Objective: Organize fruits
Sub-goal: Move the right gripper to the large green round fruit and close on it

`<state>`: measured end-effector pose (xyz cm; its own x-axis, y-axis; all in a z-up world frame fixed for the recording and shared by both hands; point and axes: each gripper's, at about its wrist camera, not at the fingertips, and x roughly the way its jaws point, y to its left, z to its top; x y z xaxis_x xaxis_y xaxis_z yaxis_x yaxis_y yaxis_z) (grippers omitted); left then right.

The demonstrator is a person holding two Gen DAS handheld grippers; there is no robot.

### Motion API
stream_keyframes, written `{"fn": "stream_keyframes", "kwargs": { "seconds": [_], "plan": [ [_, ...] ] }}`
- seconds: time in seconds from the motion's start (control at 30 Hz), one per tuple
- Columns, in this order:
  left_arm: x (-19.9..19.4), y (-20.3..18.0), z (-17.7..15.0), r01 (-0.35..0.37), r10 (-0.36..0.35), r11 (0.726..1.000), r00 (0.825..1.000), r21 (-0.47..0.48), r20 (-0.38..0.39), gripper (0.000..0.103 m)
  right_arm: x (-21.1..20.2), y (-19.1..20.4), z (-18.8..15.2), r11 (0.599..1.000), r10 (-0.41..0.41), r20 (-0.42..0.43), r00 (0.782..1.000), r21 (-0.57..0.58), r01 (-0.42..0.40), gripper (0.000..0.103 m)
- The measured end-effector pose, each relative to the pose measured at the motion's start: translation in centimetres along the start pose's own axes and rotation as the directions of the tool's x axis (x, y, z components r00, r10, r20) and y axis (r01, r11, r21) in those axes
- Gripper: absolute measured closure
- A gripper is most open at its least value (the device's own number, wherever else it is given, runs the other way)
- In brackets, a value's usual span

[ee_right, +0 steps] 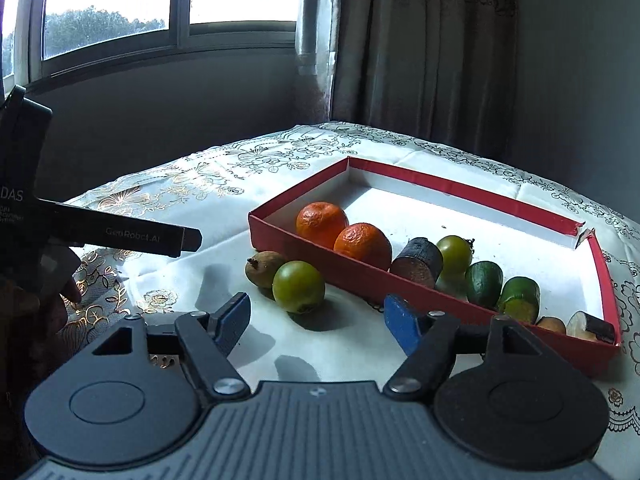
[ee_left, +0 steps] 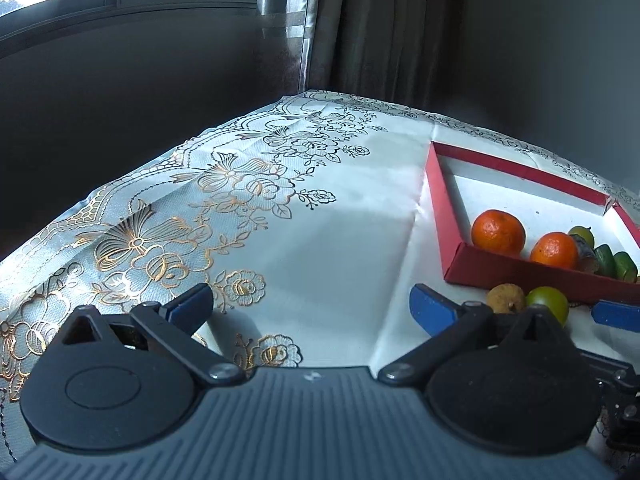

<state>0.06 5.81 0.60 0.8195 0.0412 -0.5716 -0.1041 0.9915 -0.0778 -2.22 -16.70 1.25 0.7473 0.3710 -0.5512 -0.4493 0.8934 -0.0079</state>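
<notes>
A red shallow box (ee_right: pixel 372 280) with a white floor stands on the tablecloth. Inside, along its near wall, lie two oranges (ee_right: pixel 322 218) (ee_right: pixel 362 244), a dark cut piece (ee_right: pixel 418 262), a green round fruit (ee_right: pixel 454 252) and green cut pieces (ee_right: pixel 484 282). Outside the box lie a green round fruit (ee_right: pixel 298 286) and a brown fruit (ee_right: pixel 264 268), touching each other. My right gripper (ee_right: pixel 316 322) is open, and the green fruit sits just ahead of its blue pads without touching them. My left gripper (ee_left: pixel 312 310) is open over bare cloth, left of the box (ee_left: pixel 448 216).
The table wears a white cloth with gold flowers (ee_left: pixel 160 240); its far edge meets a dark wall, a window and curtains (ee_right: pixel 420 60). The left tool's black body (ee_right: pixel 120 236), held by a hand, reaches in from the left of the right wrist view. A torn corner (ee_right: pixel 582 232) marks the box's far right.
</notes>
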Motion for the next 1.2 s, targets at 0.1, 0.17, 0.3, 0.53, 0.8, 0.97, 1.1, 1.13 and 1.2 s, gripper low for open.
{"fn": "stream_keyframes", "kwargs": {
  "seconds": [0.1, 0.17, 0.3, 0.53, 0.8, 0.97, 1.1, 1.13, 1.2],
  "plan": [
    [-0.1, 0.1, 0.0, 0.008, -0.008, 1.0, 1.0, -0.01, 0.005, 0.0, 1.0, 0.0, 0.0, 1.0, 0.01, -0.024, 1.0, 0.0, -0.01, 0.044],
    [0.0, 0.3, 0.1, 0.011, -0.011, 1.0, 1.0, -0.017, 0.004, 0.0, 1.2, -0.1, 0.1, 1.0, 0.021, -0.028, 0.999, 0.006, -0.02, 0.046],
    [-0.1, 0.3, 0.1, 0.014, -0.014, 1.0, 1.0, -0.019, 0.005, 0.0, 1.8, -0.1, 0.7, 1.0, 0.021, -0.026, 0.999, -0.006, -0.021, 0.047],
    [-0.1, 0.3, 0.1, 0.012, -0.012, 1.0, 1.0, -0.019, 0.0, 0.0, 3.1, 0.4, 1.3, 0.999, 0.032, -0.056, 0.998, -0.03, -0.034, 0.067],
    [0.1, 0.2, 0.1, 0.002, -0.002, 1.0, 1.0, -0.014, -0.011, 0.0, 2.5, -0.1, 1.1, 0.999, 0.043, -0.036, 0.998, 0.008, -0.043, 0.069],
    [0.2, 0.0, 0.2, -0.012, 0.012, 1.0, 1.0, -0.004, -0.016, 0.0, 1.6, -0.3, 0.6, 0.999, 0.044, -0.025, 0.999, 0.017, -0.044, 0.07],
    [0.3, -0.1, 0.2, -0.022, 0.022, 1.0, 0.999, 0.005, -0.025, 0.0, 0.6, -0.9, -0.1, 0.998, 0.042, -0.016, 0.999, 0.036, -0.042, 0.069],
    [0.3, -0.1, 0.1, -0.025, 0.025, 1.0, 0.999, 0.008, -0.025, 0.0, 0.4, -1.1, -0.3, 0.998, 0.041, -0.013, 0.999, 0.042, -0.04, 0.069],
    [0.3, -0.2, 0.1, -0.028, 0.028, 1.0, 0.999, 0.011, -0.027, 0.0, -0.1, -1.6, -0.8, 0.998, 0.036, -0.01, 0.999, 0.059, -0.035, 0.069]
  ]
}}
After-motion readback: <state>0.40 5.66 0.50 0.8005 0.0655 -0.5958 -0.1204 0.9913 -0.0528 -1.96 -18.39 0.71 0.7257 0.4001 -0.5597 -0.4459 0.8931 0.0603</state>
